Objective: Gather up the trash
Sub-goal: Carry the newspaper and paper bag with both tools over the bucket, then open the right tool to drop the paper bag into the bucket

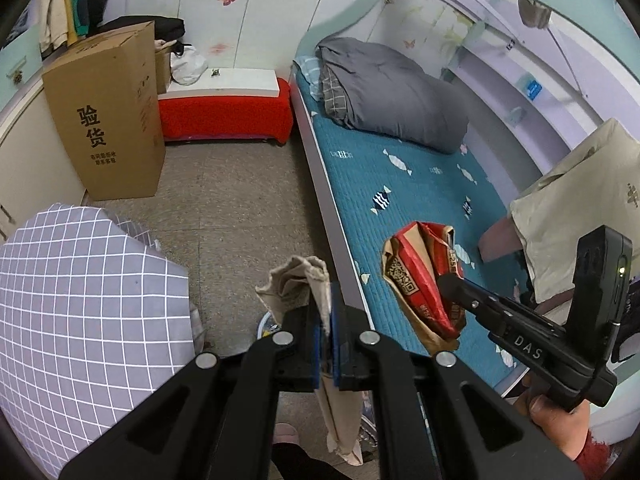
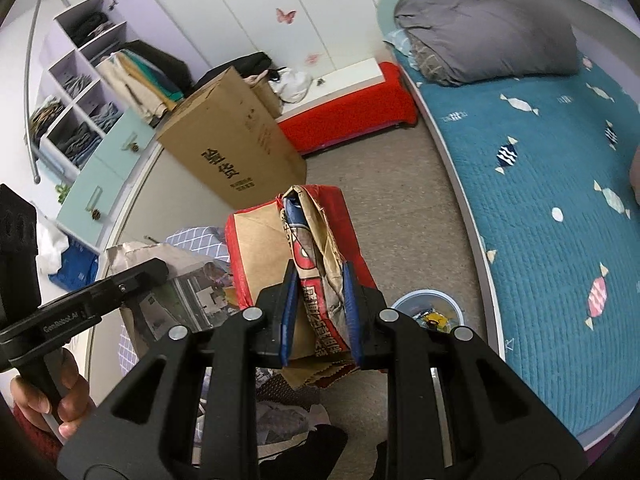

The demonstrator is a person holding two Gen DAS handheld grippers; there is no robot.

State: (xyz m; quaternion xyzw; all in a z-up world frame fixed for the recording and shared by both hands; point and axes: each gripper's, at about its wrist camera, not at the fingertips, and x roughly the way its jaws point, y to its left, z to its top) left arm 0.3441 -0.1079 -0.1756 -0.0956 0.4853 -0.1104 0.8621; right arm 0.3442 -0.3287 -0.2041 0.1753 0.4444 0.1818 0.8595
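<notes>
Trash bin [image 2: 426, 298] mostly hidden behind right gripper [image 2: 320, 320]; contents too small to ID. Beige paper [image 1: 320, 320]: lower end cut off by frame edge.

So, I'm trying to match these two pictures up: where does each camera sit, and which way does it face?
Left wrist: on the left gripper, facing the floor and bed; its fingers pinch a beige wrapper, and the right gripper with the right hand shows at right.
Right wrist: on the right gripper, facing the floor and shelves; it pinches a red bag, with the left hand at lower left.
Shared: carton, grey duvet, bed, red bag.
</notes>
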